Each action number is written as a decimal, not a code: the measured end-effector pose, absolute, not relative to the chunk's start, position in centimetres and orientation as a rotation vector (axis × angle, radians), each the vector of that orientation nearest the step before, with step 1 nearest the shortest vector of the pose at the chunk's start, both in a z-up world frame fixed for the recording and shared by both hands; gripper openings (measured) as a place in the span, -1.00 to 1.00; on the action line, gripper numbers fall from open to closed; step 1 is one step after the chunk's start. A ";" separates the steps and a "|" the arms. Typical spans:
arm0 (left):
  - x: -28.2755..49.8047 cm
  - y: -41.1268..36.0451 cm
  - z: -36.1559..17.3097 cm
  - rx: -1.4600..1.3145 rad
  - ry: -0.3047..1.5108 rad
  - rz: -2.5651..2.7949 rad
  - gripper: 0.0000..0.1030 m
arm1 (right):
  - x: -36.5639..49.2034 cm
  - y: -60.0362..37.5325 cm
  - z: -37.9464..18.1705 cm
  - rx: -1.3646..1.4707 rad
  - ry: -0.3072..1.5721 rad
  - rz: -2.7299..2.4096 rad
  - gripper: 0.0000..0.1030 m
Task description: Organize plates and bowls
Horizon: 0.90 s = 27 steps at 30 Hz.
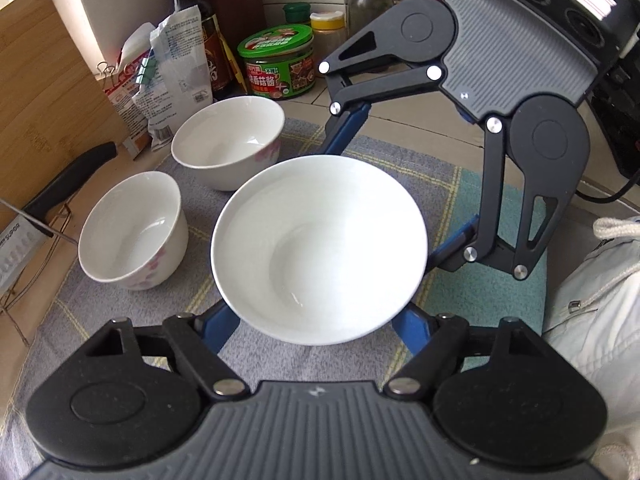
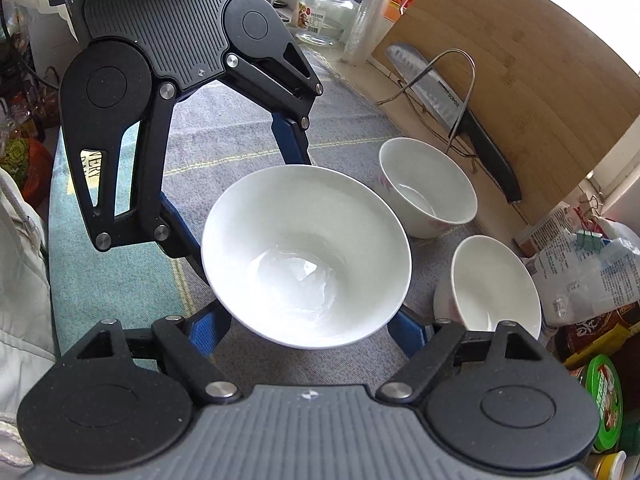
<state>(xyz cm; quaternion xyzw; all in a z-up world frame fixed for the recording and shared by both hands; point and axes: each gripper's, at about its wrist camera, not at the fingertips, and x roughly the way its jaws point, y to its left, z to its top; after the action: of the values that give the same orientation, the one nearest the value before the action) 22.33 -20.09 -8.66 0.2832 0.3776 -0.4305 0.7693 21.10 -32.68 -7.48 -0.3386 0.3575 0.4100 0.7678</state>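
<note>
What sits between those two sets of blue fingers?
The large white bowl, cradled between the left gripper and the right gripper; both wrist views show it.

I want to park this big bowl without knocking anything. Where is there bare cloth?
Bare cloth lies beyond the big bowl, past the left claw, and on the teal strip near the jacket. It is crowded toward the two small bowls, knife rack and packets.
</note>
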 end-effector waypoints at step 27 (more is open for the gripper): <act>18.7 -5.6 -7.4 0.485 0.842 -0.681 0.59 | 20.4 -18.1 -6.7 -0.897 0.664 1.076 0.71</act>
<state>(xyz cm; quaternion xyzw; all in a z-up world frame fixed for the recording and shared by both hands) 18.71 -5.62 -7.39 0.2283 0.3967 -0.3210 0.8291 20.40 -18.14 -6.73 -0.4049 0.2999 0.4857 0.7143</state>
